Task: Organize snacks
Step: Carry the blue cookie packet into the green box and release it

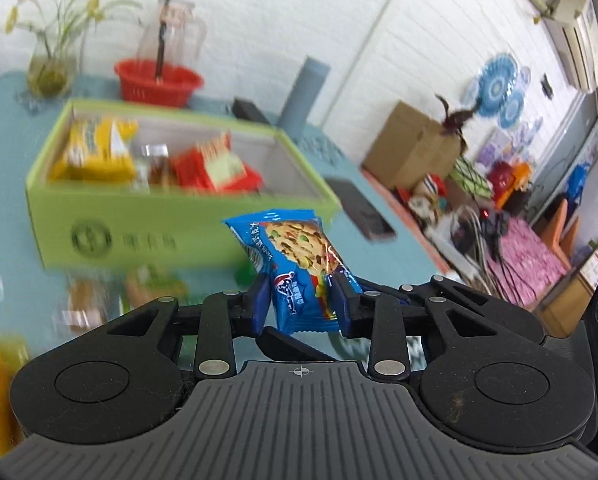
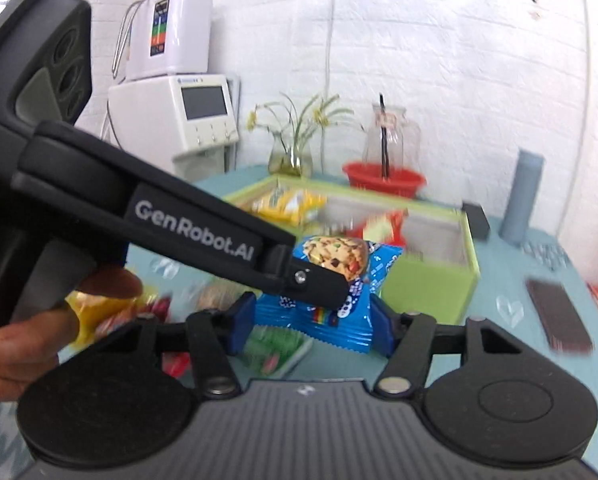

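My left gripper (image 1: 303,296) is shut on a blue cookie packet (image 1: 291,248), held upright above the teal table. Behind it stands the open green box (image 1: 179,208) holding yellow and red snack packs. In the right wrist view the left gripper (image 2: 319,280) crosses in from the left with that packet (image 2: 339,256) at its tip. Just below it, my right gripper (image 2: 313,324) is shut on a second blue cookie packet (image 2: 339,332), with the blue pads pressing its two sides. The green box (image 2: 431,284) lies right behind both.
Loose snacks lie on the table near me: a green packet (image 2: 275,348) and yellow ones (image 2: 99,312). A hand (image 2: 19,344) holds the left gripper. A red basket (image 1: 157,80), a glass jug, a plant vase, a grey-blue cylinder (image 1: 305,92) and a dark phone (image 1: 363,212) surround the box.
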Tool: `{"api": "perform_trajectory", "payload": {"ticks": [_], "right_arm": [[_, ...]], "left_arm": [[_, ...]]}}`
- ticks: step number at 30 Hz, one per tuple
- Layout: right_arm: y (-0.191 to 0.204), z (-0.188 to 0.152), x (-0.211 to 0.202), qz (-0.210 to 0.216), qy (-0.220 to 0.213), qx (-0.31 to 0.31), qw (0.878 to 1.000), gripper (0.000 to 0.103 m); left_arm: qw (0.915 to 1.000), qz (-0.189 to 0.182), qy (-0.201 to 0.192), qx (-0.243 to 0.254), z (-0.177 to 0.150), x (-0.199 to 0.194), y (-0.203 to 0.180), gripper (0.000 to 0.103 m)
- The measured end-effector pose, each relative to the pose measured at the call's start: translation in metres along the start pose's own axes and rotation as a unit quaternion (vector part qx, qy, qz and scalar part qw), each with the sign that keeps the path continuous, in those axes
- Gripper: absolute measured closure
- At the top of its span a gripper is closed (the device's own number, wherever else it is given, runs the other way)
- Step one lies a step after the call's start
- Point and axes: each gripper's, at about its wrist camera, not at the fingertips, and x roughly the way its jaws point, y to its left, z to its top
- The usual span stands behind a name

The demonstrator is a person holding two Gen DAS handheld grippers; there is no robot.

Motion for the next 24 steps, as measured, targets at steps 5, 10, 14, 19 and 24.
{"api": "perform_trajectory", "payload": {"ticks": [5,10,14,19,24], "right_arm": [[-0.022,0.044,0.068,0.019,-0.005,-0.015,1.0,0.036],[-0.04,0.056,0.121,0.036,0.017,0.003,0.999,0.035],[-0.04,0.052,0.128,0.037,0.021,-0.004,0.999,0.025],[-0.04,0.062,0.103,0.027,-0.015,-0.015,0.999,0.01],[-0.032,0.066,0.085,0.032,-0.03,-0.025,0.999,0.01]], "left_arm": [[0.9986,0.043,-0.029,0.01,0.054,0.03,0.027,0.09],[0.9977,0.064,-0.014,-0.015,0.079,0.071,0.068,0.088],[0.9963,0.084,-0.011,-0.015,0.076,0.082,0.082,0.055],[0.9969,0.068,-0.038,-0.012,0.072,0.059,0.072,0.045],[0.9956,0.073,-0.058,0.011,0.064,0.029,0.053,0.039]]}}
